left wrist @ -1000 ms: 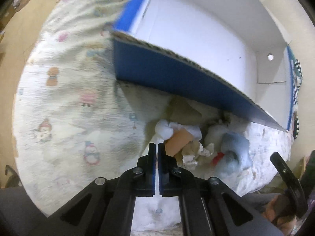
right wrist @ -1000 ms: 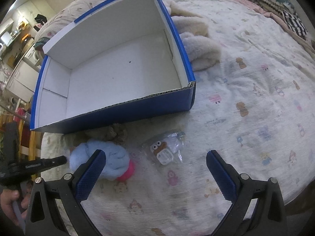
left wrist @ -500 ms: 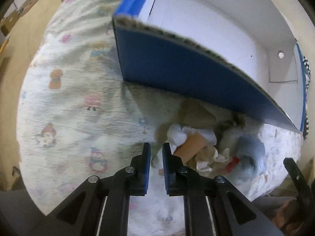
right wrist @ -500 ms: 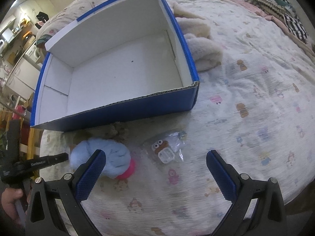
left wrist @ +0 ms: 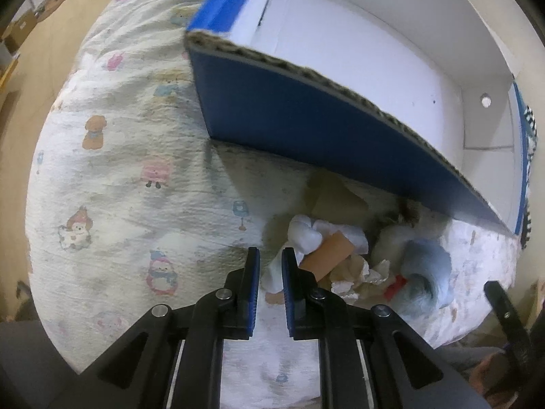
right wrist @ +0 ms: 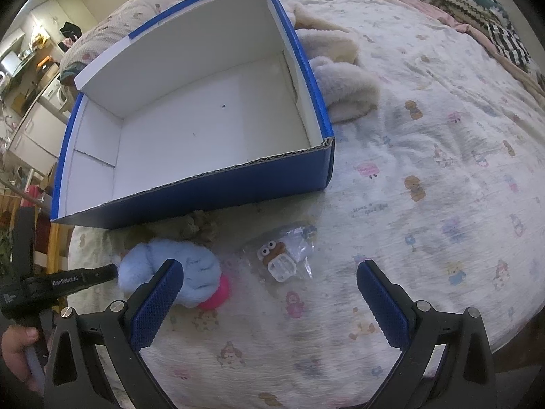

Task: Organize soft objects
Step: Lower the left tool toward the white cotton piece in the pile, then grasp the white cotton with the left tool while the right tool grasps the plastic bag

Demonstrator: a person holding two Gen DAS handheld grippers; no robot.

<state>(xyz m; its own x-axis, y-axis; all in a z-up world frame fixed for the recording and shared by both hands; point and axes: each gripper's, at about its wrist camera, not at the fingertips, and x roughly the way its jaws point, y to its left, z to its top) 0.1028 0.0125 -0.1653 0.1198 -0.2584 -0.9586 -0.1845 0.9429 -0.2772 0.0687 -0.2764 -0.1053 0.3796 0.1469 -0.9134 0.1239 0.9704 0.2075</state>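
An empty blue cardboard box (right wrist: pixel 190 184) with a white inside stands on the bed; it also shows in the left wrist view (left wrist: pixel 306 122). In front of it lie a light blue plush toy (right wrist: pixel 184 272) with a pink part, a small brown fuzzy toy (right wrist: pixel 199 226) and a clear bag with a small brown figure (right wrist: pixel 282 255). My right gripper (right wrist: pixel 269 303) is wide open above these, holding nothing. My left gripper (left wrist: pixel 270 262) is slightly open, its tips just short of a white and brown soft item (left wrist: pixel 320 245). The blue plush (left wrist: pixel 425 266) lies to its right.
The bed has a printed cartoon sheet (right wrist: pixel 425 204). Cream fleece slippers or plush (right wrist: pixel 340 78) lie right of the box. Striped and knitted blankets (right wrist: pixel 477 17) sit at the far right. The bed's rounded edge (left wrist: pixel 51 238) drops off on the left. Room furniture (right wrist: pixel 30 102) stands beyond.
My left gripper has opened from shut to a narrow gap and sits a little lower near the white item. The right gripper stayed open and shifted slightly.
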